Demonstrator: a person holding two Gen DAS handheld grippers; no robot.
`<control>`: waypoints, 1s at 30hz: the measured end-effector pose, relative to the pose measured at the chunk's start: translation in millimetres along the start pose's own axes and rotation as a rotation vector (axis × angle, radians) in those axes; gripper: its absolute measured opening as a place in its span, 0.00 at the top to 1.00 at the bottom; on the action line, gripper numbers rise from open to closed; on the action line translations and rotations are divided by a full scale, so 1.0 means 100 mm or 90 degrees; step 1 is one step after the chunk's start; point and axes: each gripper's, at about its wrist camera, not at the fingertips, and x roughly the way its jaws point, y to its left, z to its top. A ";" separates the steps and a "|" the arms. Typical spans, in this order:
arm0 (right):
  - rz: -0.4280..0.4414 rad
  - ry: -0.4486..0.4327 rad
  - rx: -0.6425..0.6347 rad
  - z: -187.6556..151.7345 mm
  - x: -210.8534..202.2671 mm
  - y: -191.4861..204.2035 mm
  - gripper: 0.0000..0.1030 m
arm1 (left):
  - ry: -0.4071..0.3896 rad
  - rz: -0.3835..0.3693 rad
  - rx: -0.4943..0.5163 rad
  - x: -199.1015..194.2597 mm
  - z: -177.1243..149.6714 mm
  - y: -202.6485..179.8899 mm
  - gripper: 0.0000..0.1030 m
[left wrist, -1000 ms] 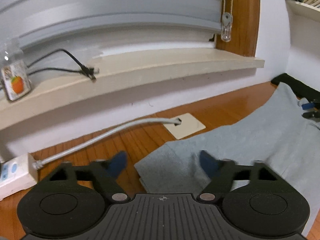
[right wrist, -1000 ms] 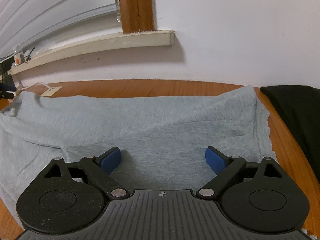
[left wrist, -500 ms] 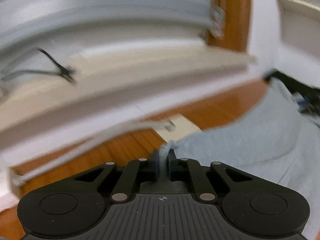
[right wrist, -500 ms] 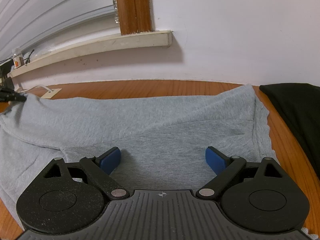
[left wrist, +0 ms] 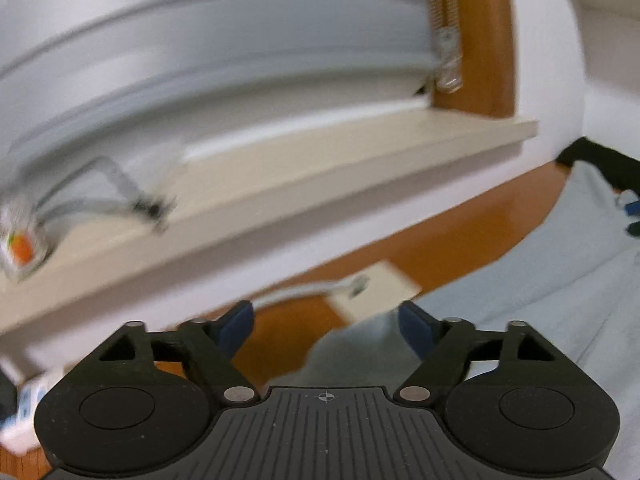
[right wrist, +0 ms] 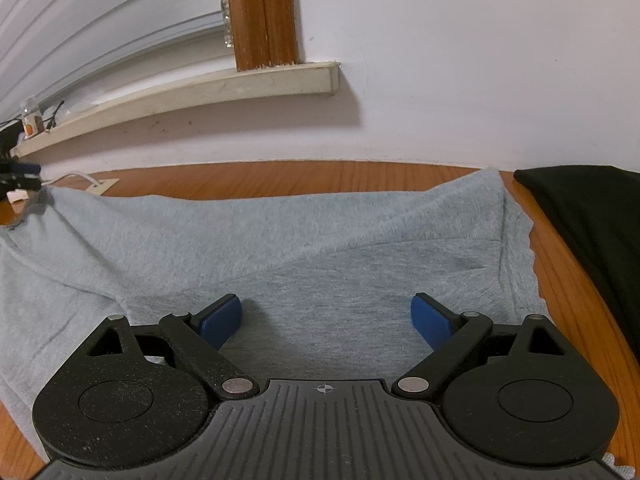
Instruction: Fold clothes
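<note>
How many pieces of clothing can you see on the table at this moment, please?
2. A grey garment lies spread across the wooden table under the right gripper, whose jaws are open. A black garment lies at the table's right edge. Others may lie out of view.

Left wrist view heavy motion blur, windowsill (left wrist: 320, 184) smeared; right wrist view sharp, even indoor light, soft shadow under sill, fisheye-bent edges

I see a cream windowsill (right wrist: 208, 92) under grey blinds (right wrist: 100, 36), a small bottle (right wrist: 31, 120) with an orange label on it, a wooden desk (right wrist: 304, 178), and a black garment (right wrist: 592, 216) at right.
</note>
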 end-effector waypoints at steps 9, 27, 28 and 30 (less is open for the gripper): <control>-0.011 -0.055 0.027 -0.04 -0.22 -0.06 0.12 | -0.054 -0.170 0.048 0.40 0.42 -1.38 0.00; -0.115 -0.126 0.132 -1.48 -1.97 -0.34 0.65 | -0.082 -0.316 0.449 0.45 0.24 -4.05 0.57; -0.117 -0.133 0.141 -1.52 -2.02 -0.34 0.65 | -0.088 -0.313 0.470 0.44 0.21 -4.16 0.54; -0.117 -0.148 0.156 -1.59 -2.11 -0.35 0.63 | -0.100 -0.305 0.513 0.41 0.15 -4.37 0.47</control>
